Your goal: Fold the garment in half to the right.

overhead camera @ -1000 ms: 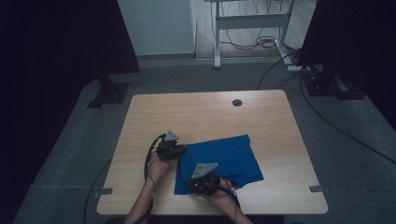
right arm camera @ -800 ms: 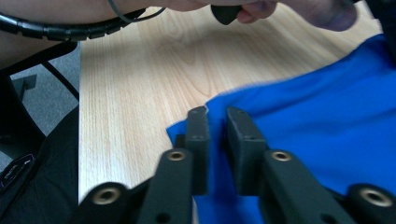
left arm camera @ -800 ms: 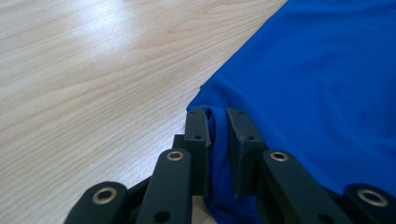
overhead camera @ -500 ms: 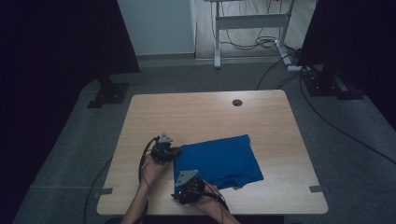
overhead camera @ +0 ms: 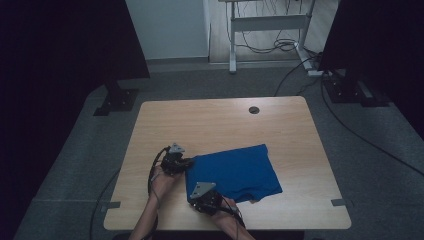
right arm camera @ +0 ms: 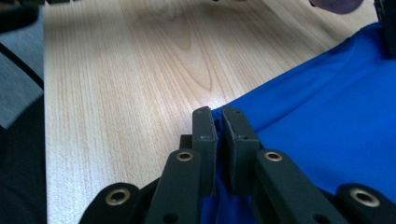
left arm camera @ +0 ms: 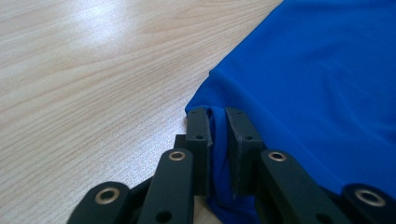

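A blue cloth (overhead camera: 235,172) lies flat on the near half of the wooden table (overhead camera: 225,125). My left gripper (overhead camera: 188,162) is at the cloth's left far corner. In the left gripper view the left gripper (left arm camera: 217,128) is shut on a pinched fold of the blue cloth (left arm camera: 317,79). My right gripper (overhead camera: 196,200) is at the cloth's near left corner. In the right gripper view the right gripper (right arm camera: 218,122) has just closed its jaws on the edge of the blue cloth (right arm camera: 327,112). Both forearms come in from the bottom edge.
A round cable hole (overhead camera: 254,109) sits near the table's far edge. Beyond the table stand a white desk frame (overhead camera: 265,22) with cables and two dark stand bases (overhead camera: 117,100) (overhead camera: 350,90). A cable (overhead camera: 350,135) runs across the carpet at the right.
My right gripper has moved left and toward the table's near edge, from above the cloth to its near left corner. The left gripper has hardly moved.
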